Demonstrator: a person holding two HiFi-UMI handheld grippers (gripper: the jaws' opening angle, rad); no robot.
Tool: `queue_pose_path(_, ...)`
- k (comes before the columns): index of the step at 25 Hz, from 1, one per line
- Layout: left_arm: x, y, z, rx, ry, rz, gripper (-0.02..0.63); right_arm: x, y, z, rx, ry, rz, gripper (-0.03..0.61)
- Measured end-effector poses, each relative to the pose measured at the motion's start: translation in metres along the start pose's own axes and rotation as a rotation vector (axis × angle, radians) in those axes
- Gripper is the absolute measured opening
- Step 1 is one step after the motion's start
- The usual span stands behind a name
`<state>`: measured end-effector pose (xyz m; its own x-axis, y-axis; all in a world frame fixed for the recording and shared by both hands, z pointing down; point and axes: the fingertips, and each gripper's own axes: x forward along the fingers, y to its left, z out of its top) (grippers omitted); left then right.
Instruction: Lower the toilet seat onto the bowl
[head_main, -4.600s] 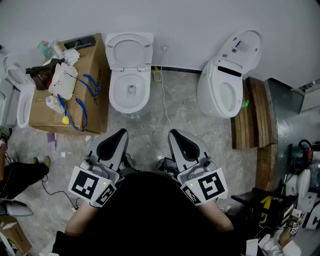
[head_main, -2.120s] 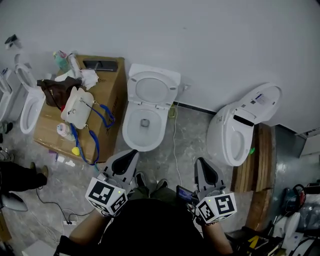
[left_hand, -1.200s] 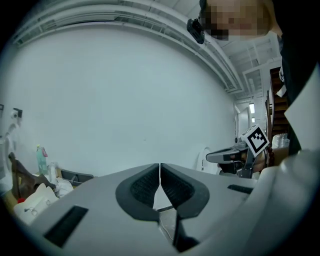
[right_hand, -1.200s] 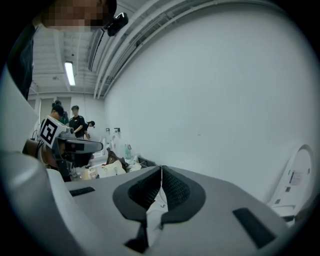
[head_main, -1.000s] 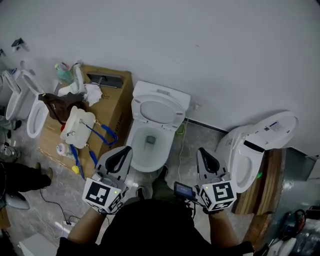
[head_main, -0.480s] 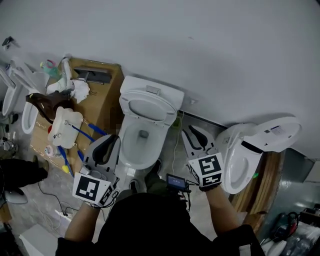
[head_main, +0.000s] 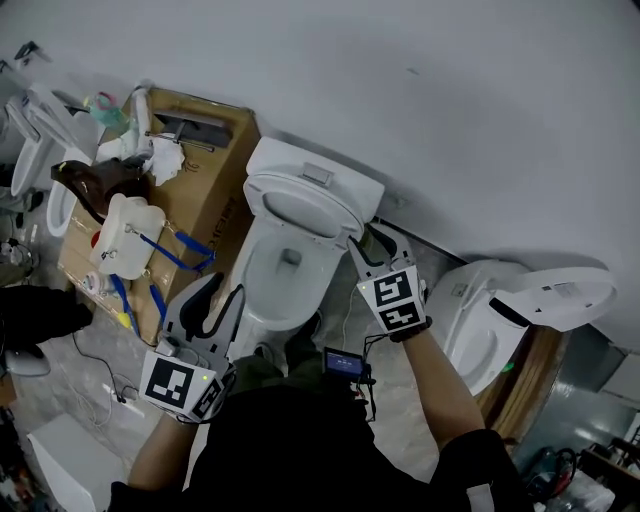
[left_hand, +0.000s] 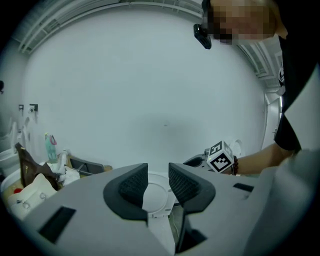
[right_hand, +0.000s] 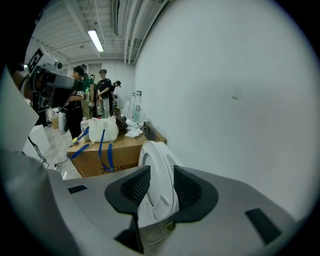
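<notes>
The toilet seat (right_hand: 156, 165) is standing raised at the back of the bowl (head_main: 248, 275), leaning towards the white wall (head_main: 480, 110). Its long axis is running upward and its face is looking out over the bowl. The right gripper (head_main: 366, 243) is reaching in at the seat's right edge; its jaws have just been opening and are standing apart, with the seat's rim rising edge-on between them. The left gripper (head_main: 225, 290) is hanging low in front of the bowl, beside the cardboard box (head_main: 215, 215). Its jaws have just been opening too, and are standing apart around nothing.
</notes>
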<state>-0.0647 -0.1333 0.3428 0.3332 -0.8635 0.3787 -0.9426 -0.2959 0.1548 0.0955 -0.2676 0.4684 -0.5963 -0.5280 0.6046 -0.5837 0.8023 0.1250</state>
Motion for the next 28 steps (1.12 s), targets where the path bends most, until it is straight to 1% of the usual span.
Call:
queue_pose_path(4,0.001,0.006,-0.006,-0.017,0.031,0.028,0.121,0.034,-0.002,-0.010,-0.038,0.041,0.030,0.158)
queue_pose_path(8,-0.002,0.018,-0.016,-0.057,0.040,0.044,0.121,0.064,-0.004,-0.019,-0.089,0.078,0.027,0.157)
queue_pose_path(13,-0.012,0.028,-0.033,-0.106,0.056,0.052,0.121,0.097,-0.003,-0.032,-0.107,0.115,0.032,0.156)
queue_pose_path(18,-0.017,0.042,-0.044,-0.143,0.063,0.077,0.121,0.112,-0.003,-0.034,-0.141,0.132,0.011,0.156)
queue_pose_path(23,-0.017,0.048,-0.046,-0.175,0.056,0.068,0.121,0.119,-0.001,-0.031,-0.155,0.134,0.007,0.155)
queue_pose_path(28,-0.004,0.045,-0.049,-0.191,0.063,0.034,0.121,0.118,0.002,-0.033,-0.149,0.135,0.008,0.150)
